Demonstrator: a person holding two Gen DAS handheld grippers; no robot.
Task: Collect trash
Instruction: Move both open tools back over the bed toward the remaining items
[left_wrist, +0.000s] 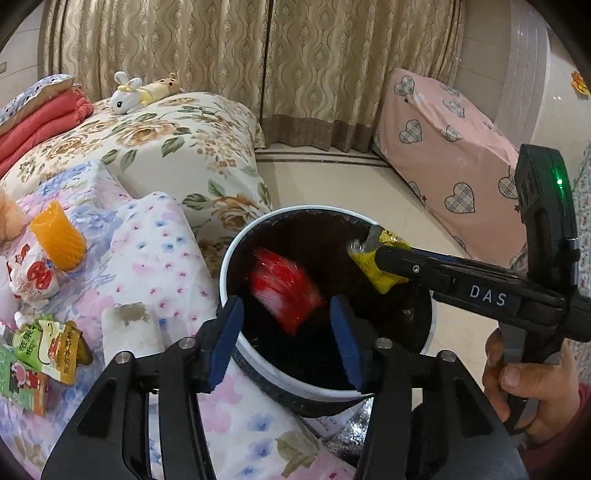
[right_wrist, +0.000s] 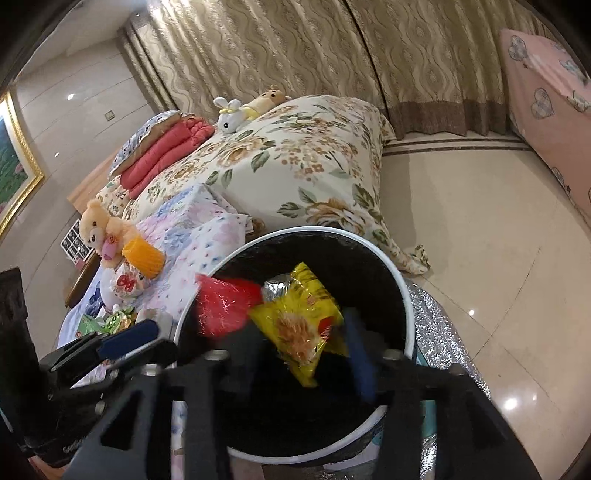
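Your left gripper (left_wrist: 286, 339), released, leaves a red plastic wrapper (left_wrist: 284, 288) dropping into the white-rimmed black bin (left_wrist: 236, 343), your right gripper (left_wrist: 373, 254) grasps a yellow packet (right_wrist: 303, 325) above it, and snack pouches (left_wrist: 48, 350) remain beside the bin.

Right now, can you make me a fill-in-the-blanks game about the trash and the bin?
1. The right gripper is pinching a ______ wrapper over the bin.
2. The left gripper has its jaws ______ and holds nothing.
3. The blurry wrapper in the mouth of the bin is ______.
4. The foam net sleeve on the bed is ______.

Missing words: yellow; open; red; orange
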